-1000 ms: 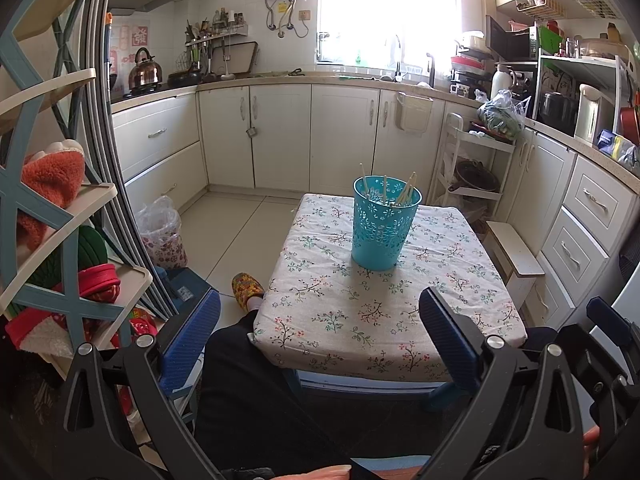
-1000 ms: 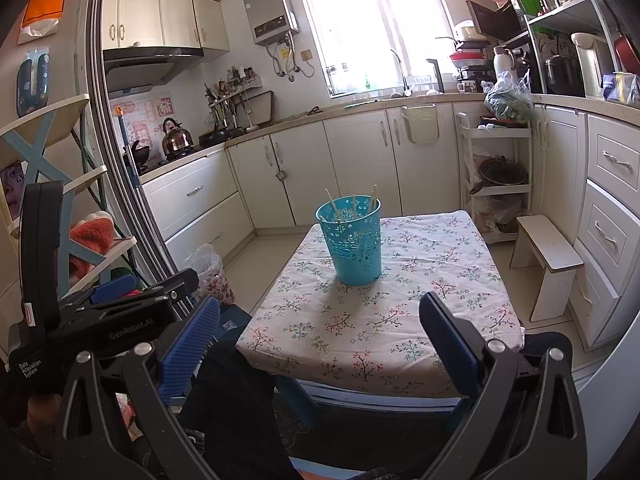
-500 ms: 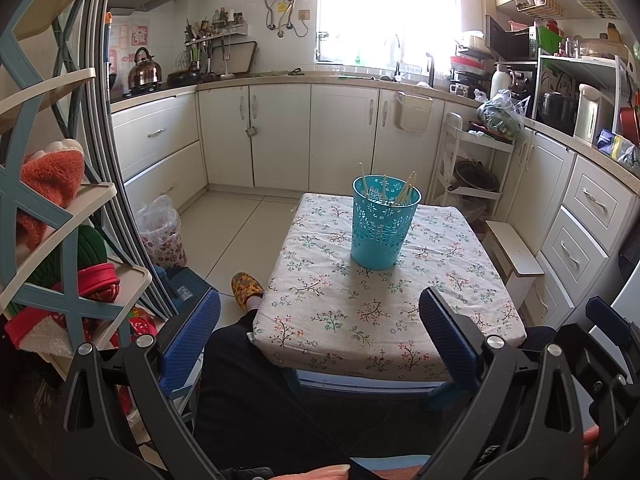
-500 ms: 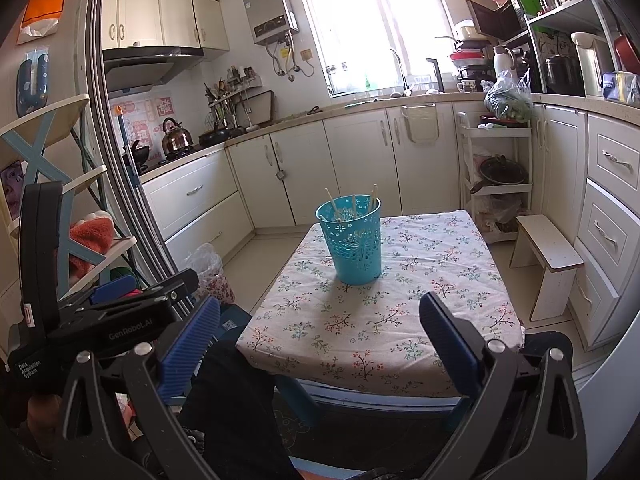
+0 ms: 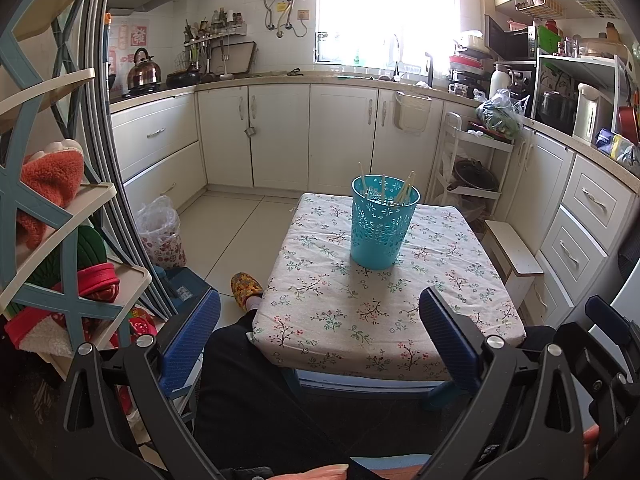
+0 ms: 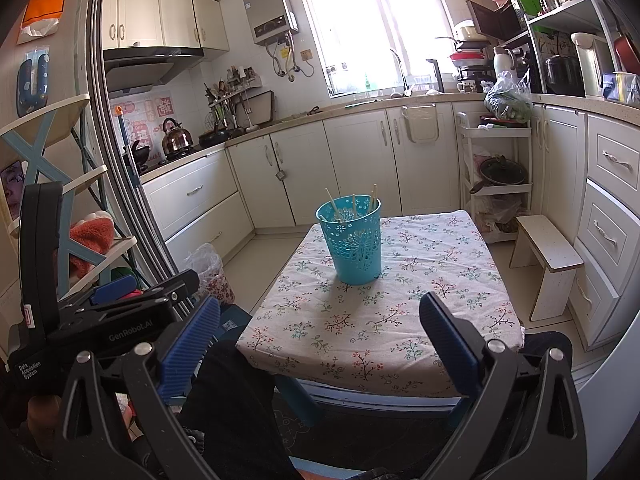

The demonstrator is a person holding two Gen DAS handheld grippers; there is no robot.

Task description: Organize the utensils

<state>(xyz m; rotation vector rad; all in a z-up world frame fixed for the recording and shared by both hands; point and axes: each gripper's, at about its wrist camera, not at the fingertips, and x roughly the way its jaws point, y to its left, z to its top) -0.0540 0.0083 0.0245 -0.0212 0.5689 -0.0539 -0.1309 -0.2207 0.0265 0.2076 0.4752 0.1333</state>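
A teal perforated holder (image 5: 382, 224) (image 6: 354, 240) stands upright on a small table with a floral cloth (image 5: 384, 300) (image 6: 384, 304). Several pale chopsticks (image 5: 404, 190) (image 6: 374, 197) stick out of its top. My left gripper (image 5: 320, 334) is open and empty, held back from the table's near edge, well short of the holder. My right gripper (image 6: 320, 336) is open and empty too, at about the same distance. The left gripper's body (image 6: 108, 320) shows at the lower left of the right wrist view.
A blue-and-cream shelf rack (image 5: 60, 208) with cloths stands close on the left. A person's dark-clad leg (image 5: 256, 384) and slippered foot (image 5: 245, 285) lie below the table. A white stool (image 6: 548, 256) and drawers (image 6: 612, 220) are on the right, cabinets (image 5: 280, 136) behind.
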